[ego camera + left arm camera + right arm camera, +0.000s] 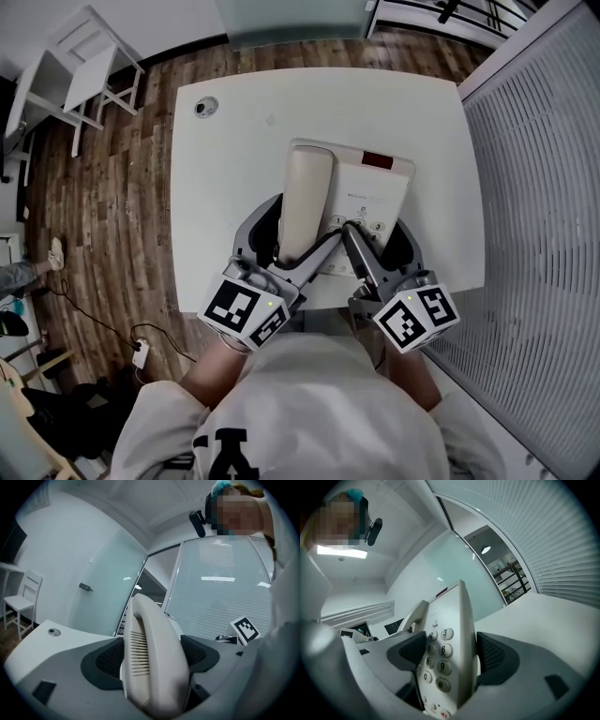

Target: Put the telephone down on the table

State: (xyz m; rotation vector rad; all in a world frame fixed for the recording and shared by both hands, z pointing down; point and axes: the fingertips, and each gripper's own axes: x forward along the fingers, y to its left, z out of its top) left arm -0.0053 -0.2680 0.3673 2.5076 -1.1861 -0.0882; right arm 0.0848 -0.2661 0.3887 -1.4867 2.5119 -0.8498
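A beige desk telephone (370, 183) with its handset (306, 199) in the cradle is over the near half of the white table (225, 187). My left gripper (294, 246) is shut on the handset (150, 620), with a dark pad on each side of it. My right gripper (376, 246) is shut on the keypad side of the telephone (449, 620), whose number keys (437, 656) sit between the pads. Both grippers hold the near end, left gripper (152, 658) and right gripper (453, 656) side by side. Whether the telephone's underside touches the table is hidden.
A round metal grommet (205, 108) sits in the table's far left corner. A white chair (82, 66) stands on the wood floor to the left, with a cable and plug (141, 354) near my feet. Window blinds (548, 187) run along the right side.
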